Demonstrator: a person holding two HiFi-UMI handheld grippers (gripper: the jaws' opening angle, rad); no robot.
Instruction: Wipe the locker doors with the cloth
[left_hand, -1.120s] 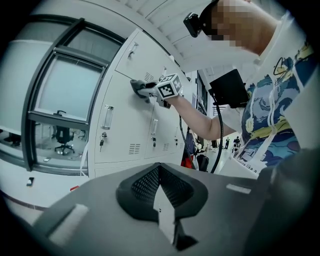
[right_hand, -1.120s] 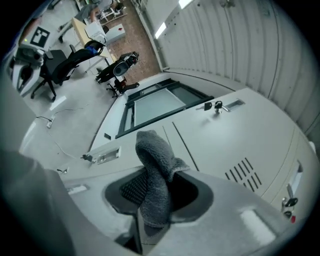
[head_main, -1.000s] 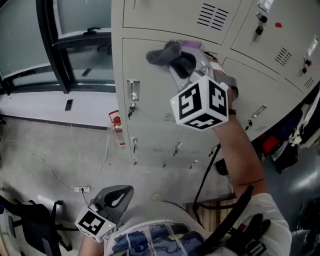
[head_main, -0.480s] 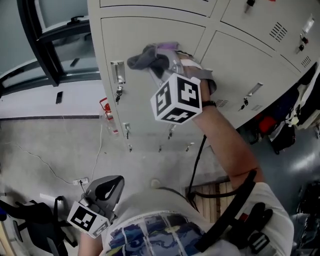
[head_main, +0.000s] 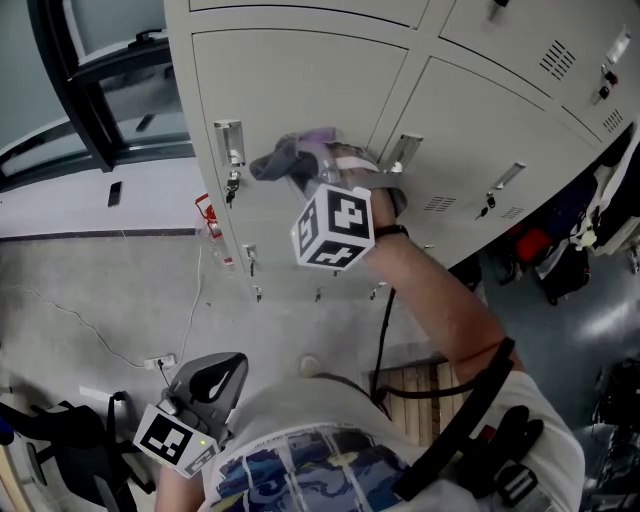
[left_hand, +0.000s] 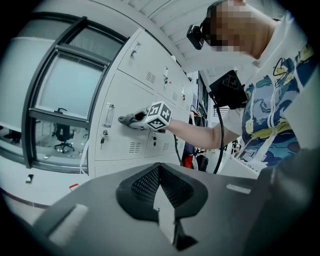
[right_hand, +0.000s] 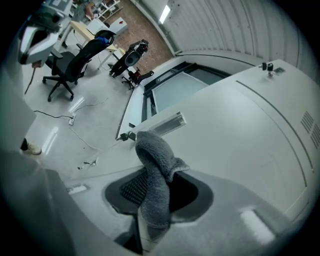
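The right gripper is clenched on the grey cloth, pressed to the locker door just right of its handle, arm extended forward. Even, overlapping strokes with the cloth flat should clean best. The left gripper hangs low beside the body, closed on nothing.

left hand-held gripper jaws together, empty; beyond, cloth against locker door.
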